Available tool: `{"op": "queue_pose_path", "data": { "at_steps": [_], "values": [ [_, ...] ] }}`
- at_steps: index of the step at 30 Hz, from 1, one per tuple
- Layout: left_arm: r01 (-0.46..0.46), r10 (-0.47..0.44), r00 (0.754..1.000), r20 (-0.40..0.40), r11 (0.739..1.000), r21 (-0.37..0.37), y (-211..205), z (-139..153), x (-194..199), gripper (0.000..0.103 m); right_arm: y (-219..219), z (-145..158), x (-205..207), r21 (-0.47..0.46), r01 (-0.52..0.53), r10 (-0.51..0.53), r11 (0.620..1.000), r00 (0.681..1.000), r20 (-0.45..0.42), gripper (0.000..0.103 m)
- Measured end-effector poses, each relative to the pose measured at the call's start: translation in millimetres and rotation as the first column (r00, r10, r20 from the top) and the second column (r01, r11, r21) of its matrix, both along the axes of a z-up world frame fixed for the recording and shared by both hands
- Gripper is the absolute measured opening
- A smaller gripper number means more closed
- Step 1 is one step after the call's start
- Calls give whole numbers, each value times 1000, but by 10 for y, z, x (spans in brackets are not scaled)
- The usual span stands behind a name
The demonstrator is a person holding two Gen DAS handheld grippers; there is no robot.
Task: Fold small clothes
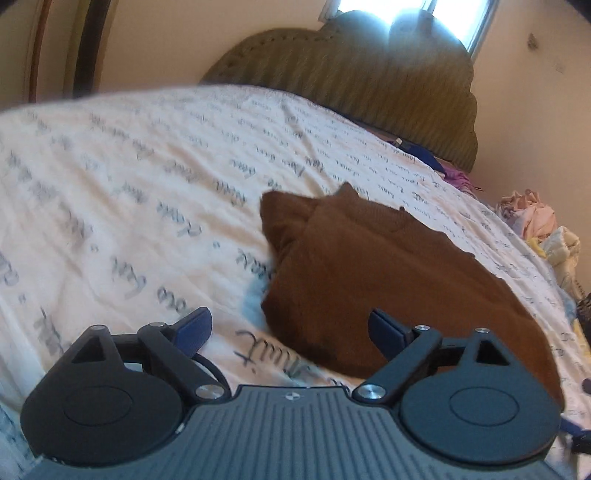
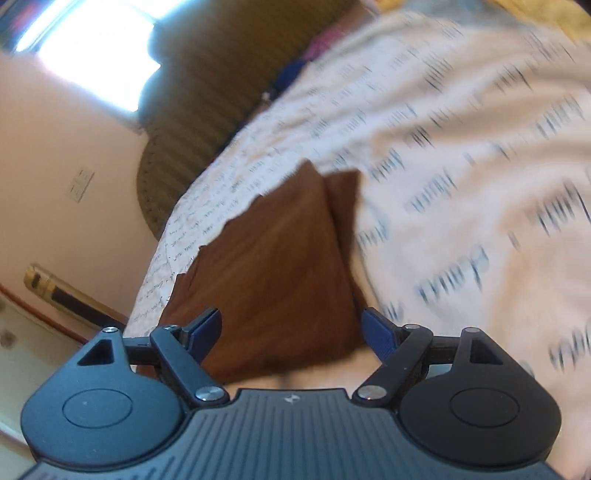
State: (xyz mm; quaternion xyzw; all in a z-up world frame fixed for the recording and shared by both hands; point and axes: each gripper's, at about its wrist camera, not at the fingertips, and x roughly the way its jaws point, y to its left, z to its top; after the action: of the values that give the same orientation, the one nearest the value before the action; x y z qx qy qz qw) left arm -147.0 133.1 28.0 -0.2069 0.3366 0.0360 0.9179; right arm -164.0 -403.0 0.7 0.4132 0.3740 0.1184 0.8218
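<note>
A brown garment (image 1: pixel 369 280) lies folded on the white bedsheet (image 1: pixel 129 184) with grey script print. In the left wrist view my left gripper (image 1: pixel 290 330) is open and empty, just short of the garment's near left edge. In the right wrist view the same brown garment (image 2: pixel 273 266) lies ahead, one layer folded over another. My right gripper (image 2: pixel 291 332) is open and empty, with its fingers to either side of the garment's near edge. This view is tilted and motion-blurred.
An olive padded headboard (image 1: pixel 369 85) stands at the far end of the bed under a bright window (image 1: pixel 417 14). A heap of pastel clothes (image 1: pixel 535 225) lies at the bed's right edge. Blue and purple fabric (image 1: pixel 447 166) lies by the headboard.
</note>
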Motion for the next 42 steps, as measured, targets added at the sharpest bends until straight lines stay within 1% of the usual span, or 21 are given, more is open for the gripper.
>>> {"op": "queue_pose_path", "data": {
  "at_steps": [2, 4, 5, 7, 8, 9, 12, 13, 16, 21, 26, 27, 29, 30, 31, 32, 33, 34, 38, 40, 42],
  "values": [
    [-21, 21, 1000, -4, 992, -122, 42, -85, -20, 94, -11, -153, -18, 89, 0, 4, 996, 999, -43, 83],
    [-12, 12, 1000, 0, 971, -241, 73, -84, 27, 97, 48, -231, 41, 93, 4, 2, 996, 998, -59, 83],
    [-18, 18, 1000, -4, 944, -330, 118, -97, 56, 97, 81, -228, 84, 87, 3, 0, 996, 999, -39, 83],
    [-31, 14, 999, -38, 864, -503, 188, -160, 150, 97, 99, -222, 183, 99, 37, -35, 994, 999, -28, 83],
    [-46, 19, 998, -55, 832, -552, 208, -184, 182, 97, 103, -239, 227, 118, 55, -53, 991, 998, -23, 83],
    [-61, 27, 997, -67, 812, -580, 215, -192, 187, 97, 97, -269, 266, 140, 74, -72, 987, 997, -24, 83],
    [-64, 26, 997, -71, 792, -608, 208, -191, 164, 96, 122, -303, 338, 165, 88, -84, 982, 996, -32, 83],
    [-74, 36, 997, -74, 792, -605, 221, -194, 169, 96, 128, -303, 341, 164, 84, -80, 983, 996, -32, 83],
    [-99, 61, 994, -86, 826, -554, 234, -205, 282, 91, 103, -333, 342, 179, 86, -81, 980, 996, -30, 82],
    [-88, 63, 996, -67, 868, -488, 199, -154, 372, 90, 46, -360, 374, 225, 116, -108, 968, 993, -45, 82],
    [-79, 60, 997, -55, 881, -467, 165, -175, 417, 88, 33, -371, 365, 236, 105, -97, 966, 994, -43, 82],
    [-74, 62, 997, -42, 890, -450, 145, -176, 452, 86, 27, -377, 358, 239, 105, -98, 965, 994, -44, 82],
    [-75, 68, 997, -32, 928, -365, 71, -170, 529, 77, 35, -382, 395, 244, 108, -100, 964, 994, -45, 82],
    [-75, 69, 997, -31, 948, -308, 18, -153, 549, 63, 46, -383, 422, 244, 107, -99, 964, 994, -45, 79],
    [-74, 65, 997, -42, 966, -249, -38, -140, 563, 44, 62, -383, 444, 231, 109, -101, 967, 994, -46, 36],
    [-69, 59, 997, -54, 977, -201, -79, -134, 578, 35, 80, -395, 473, 216, 94, -84, 972, 995, -56, 9],
    [-59, 49, 997, -60, 985, -164, -103, -134, 580, 18, 99, -435, 501, 212, 79, -65, 974, 995, -74, 9],
    [-41, 31, 998, -64, 984, -174, -80, -152, 572, 14, 97, -464, 493, 216, 78, -64, 973, 995, -72, 9],
    [-30, 17, 998, -56, 966, -257, 68, -51, 528, 12, 86, -449, 423, 180, 75, -66, 981, 996, -53, 8],
    [11, -17, 1000, -17, 956, -293, 144, 116, 409, 11, 116, -297, 354, 149, 43, -42, 988, 999, -12, 7],
    [68, -64, 998, 24, 953, -295, 187, 281, 242, 11, 125, -112, 235, 152, -4, -1, 988, 999, 33, 7]
  ]
}}
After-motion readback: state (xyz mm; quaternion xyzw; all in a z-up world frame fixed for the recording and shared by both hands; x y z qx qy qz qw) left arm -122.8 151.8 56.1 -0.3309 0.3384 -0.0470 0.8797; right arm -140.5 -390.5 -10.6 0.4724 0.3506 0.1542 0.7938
